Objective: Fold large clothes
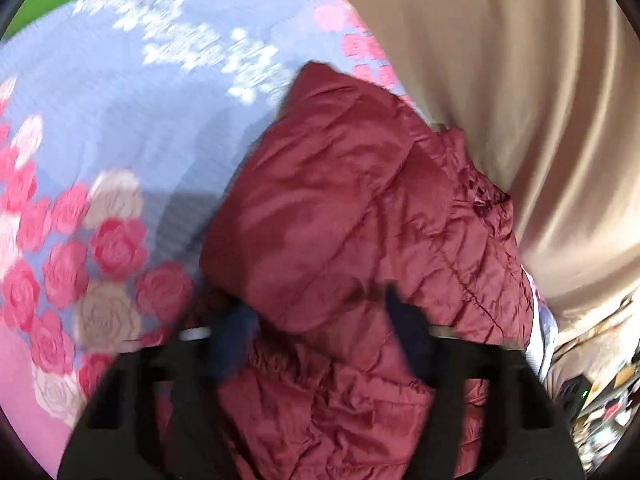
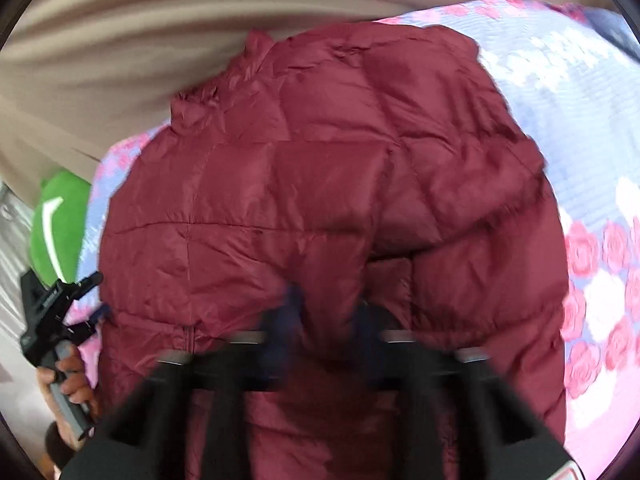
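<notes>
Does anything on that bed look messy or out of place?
The maroon puffer jacket lies rumpled on the flowered bedspread, one part flopped over its body in an uneven, bulging fold. Nothing looks torn or spilled. Both views are blurred.

One dark red quilted jacket (image 2: pixel 320 184) spread across one rose-print bedspread (image 2: pixel 592 184). Two grippers: the right gripper (image 2: pixel 324 316), and the left gripper (image 2: pixel 86 300) at the jacket's left edge. One green cushion (image 2: pixel 60 216), one beige curtain (image 2: pixel 120 40).

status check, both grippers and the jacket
Left gripper and right gripper each pinch jacket fabric. Maroon puffer jacket spread on floral bedspread. Nothing blocking.
</notes>
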`<state>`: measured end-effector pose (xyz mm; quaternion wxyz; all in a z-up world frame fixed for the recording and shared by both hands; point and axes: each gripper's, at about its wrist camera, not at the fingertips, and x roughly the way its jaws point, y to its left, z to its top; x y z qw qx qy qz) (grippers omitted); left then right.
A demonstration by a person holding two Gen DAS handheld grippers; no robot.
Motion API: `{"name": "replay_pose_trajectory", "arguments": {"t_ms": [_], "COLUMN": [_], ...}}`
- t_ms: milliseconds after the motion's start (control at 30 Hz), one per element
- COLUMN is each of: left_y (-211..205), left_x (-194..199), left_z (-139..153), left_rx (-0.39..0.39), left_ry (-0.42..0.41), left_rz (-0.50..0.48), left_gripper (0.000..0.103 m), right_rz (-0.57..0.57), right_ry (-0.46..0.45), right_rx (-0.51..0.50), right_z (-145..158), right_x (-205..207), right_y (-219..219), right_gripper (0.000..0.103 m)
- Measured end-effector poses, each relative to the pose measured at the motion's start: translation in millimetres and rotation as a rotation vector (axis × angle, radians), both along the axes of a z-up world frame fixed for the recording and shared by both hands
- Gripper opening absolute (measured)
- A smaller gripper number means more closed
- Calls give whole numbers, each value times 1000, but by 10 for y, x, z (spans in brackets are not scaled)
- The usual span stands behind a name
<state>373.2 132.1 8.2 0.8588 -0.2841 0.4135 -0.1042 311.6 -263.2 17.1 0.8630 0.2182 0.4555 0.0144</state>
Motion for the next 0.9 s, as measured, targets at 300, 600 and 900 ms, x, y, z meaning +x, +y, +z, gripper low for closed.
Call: {"name": "replay_pose_trajectory", "arguments": {"t_ms": [300, 600, 900], "left_y": [-212, -481, -552], "left_x": [-32, 70, 0], "left_z": [535, -40, -48], "left_rx": [176, 346, 373], "left_ry": [-213, -121, -125], "left_rz": [-15, -34, -51], "left_gripper": [1, 1, 2], "right_rz": [59, -24, -98], "right_ry": [-564, -228, -205], "right_rx": [-274, -195, -227], "right_z": [1342, 298, 276], "right_x": [-324, 462, 464], "right_y": [250, -58, -197], "right_gripper": [3, 4, 8]}}
